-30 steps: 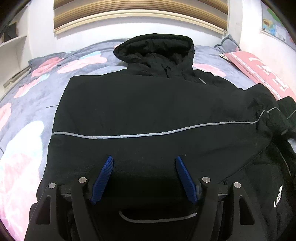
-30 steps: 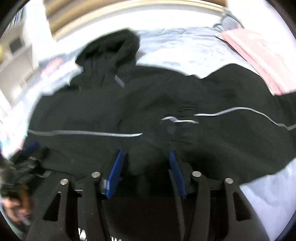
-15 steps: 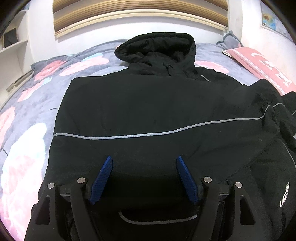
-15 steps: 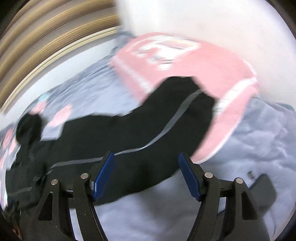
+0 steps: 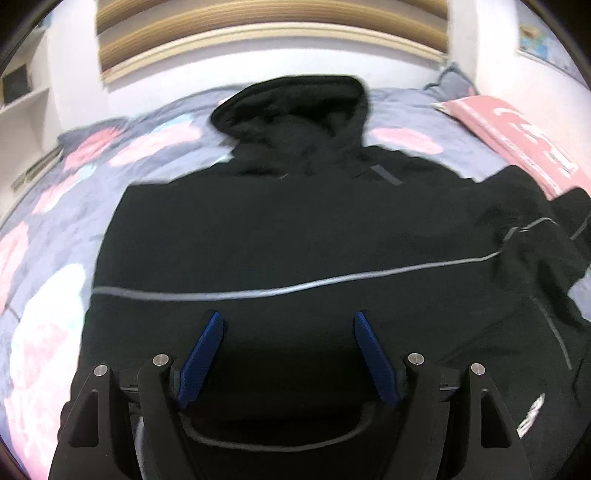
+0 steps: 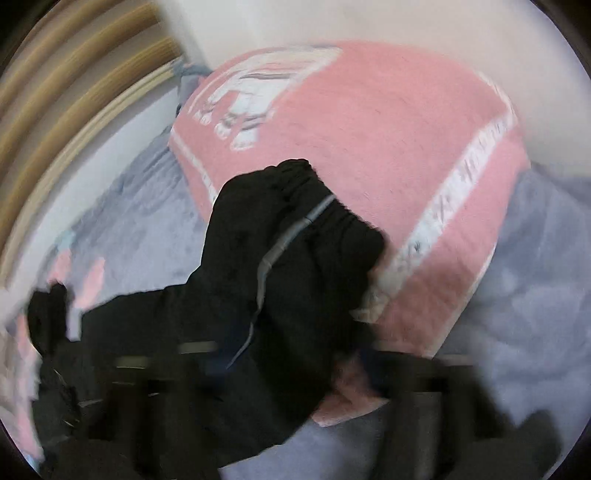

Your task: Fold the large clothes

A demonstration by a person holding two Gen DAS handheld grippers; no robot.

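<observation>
A black hooded jacket (image 5: 280,229) with a thin grey stripe lies spread flat on the bed, its hood (image 5: 295,110) at the far end. My left gripper (image 5: 286,325) hovers open over the jacket's near hem, with nothing between its blue pads. The jacket's right sleeve (image 6: 280,236) stretches onto a pink pillow, with its cuff crumpled. My right gripper (image 6: 291,369) is badly smeared in the right wrist view. Its jaws are closing, with the sleeve's black cloth between them.
The bed cover (image 5: 55,258) is grey-blue with pink and white blotches. A pink pillow (image 6: 388,147) with white bands lies at the right side against the wall. A slatted wooden headboard (image 5: 258,22) runs behind the bed, and shelves (image 5: 22,96) stand at the far left.
My right gripper swung from the jacket's middle out to the right sleeve on the pink pillow, and its open jaws began closing. The left gripper pulled back slightly and stayed open.
</observation>
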